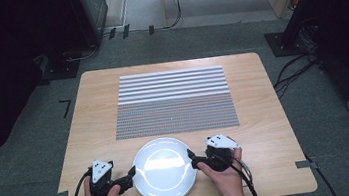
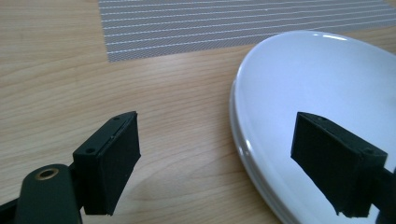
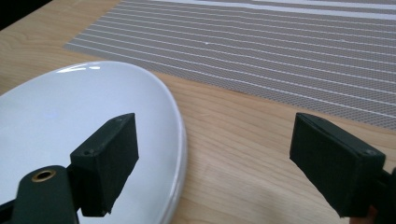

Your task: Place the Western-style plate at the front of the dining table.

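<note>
Wooden tabletop (image 1: 93, 108): striped mat (image 1: 174, 101) at centre; white plate (image 1: 164, 170) at near edge. Left gripper (image 1: 132, 173), jaws spread, straddles the plate's left rim; right gripper (image 1: 190, 156), jaws spread, straddles its right rim; neither pinching

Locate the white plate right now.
High view: the white plate sits near the table's front edge, between the left gripper and right gripper, just in front of the striped placemat.

Glossy white glazed plate (image 1: 164, 170), matt woven placemat (image 1: 174, 102), smooth pale wood-grain table (image 1: 260, 117)
</note>
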Tool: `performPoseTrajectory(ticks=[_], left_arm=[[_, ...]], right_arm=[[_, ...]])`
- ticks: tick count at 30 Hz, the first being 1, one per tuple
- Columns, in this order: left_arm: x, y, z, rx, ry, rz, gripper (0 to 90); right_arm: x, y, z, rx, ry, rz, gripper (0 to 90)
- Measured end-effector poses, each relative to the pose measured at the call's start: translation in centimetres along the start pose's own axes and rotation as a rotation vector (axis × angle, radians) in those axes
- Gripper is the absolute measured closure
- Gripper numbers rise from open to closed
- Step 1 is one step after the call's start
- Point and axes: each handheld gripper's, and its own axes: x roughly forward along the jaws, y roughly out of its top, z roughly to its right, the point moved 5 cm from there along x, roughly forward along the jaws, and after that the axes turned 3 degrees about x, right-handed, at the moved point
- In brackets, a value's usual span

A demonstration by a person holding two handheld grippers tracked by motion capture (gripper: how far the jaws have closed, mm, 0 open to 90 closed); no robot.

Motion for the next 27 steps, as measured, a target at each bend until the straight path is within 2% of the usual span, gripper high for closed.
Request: performPoseTrajectory(ticks=[2,5,7,10,13,15,19,22,24,27], left_arm=[[0.0,0.0,0.3,0.004,-0.014,0.001,15.5],[0.1,-0.1,0.8,0.006,-0.016,-0.012,17.5],[0.2,-0.2,1.0,-0.006,-0.013,-0.02,27.1],[0.2,-0.2,1.3,0.002,-0.036,-0.025,33.9],[0.2,-0.3,1.6,0.011,-0.062,-0.032,41.9],[0.3,-0.5,1.6,0.004,-0.078,-0.035,48.6],[0.5,-0.6,1.6,-0.006,-0.085,-0.049,53.5],[0.5,-0.8,1.6,-0.005,-0.091,-0.065,57.1],[0.5,-0.9,1.7,0.002,-0.099,-0.078,61.3],[0.6,-1.0,1.8,0.008,-0.108,-0.089,66.5]], right_arm=[[0.2,-0.1,-0.5,-0.004,0.008,-0.003,15.4],[0.4,-0.1,-1.0,0.006,-0.015,0.014,25.9],[0.4,0.0,-1.3,0.009,-0.019,0.031,33.5],[0.5,0.0,-1.7,-0.001,-0.001,0.035,45.7],[0.6,-0.2,-1.7,0.034,0.045,0.005,52.3],[0.7,-0.5,-1.5,0.049,0.059,-0.012,55.1],[0.6,-1.0,-1.5,0.044,0.063,-0.017,60.2],[0.6,-1.4,-1.4,0.074,0.087,-0.06,64.0],[0.5,-1.7,-1.3,0.087,0.085,-0.079,66.8],[0.3,-2.0,-1.3,0.11,0.098,-0.092,76.4]])
